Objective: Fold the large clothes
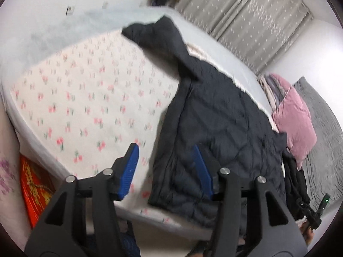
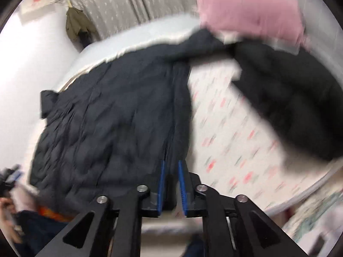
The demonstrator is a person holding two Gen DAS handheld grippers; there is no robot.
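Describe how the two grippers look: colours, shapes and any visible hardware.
Both look alike. The left gripper has black angular linkage arms with triangular cut-outs, joined by round silver pivot pins. Its fingers carry blue ribbed pads. The right gripper has the same black frame, silver pins and thin blue fingers. No cables or sleeves show.

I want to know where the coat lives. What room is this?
Most likely a bedroom. A big bed with a cherry-print sheet fills the view, long curtains hang behind it, and a pink pillow sits by the dark coat spread on the bed.
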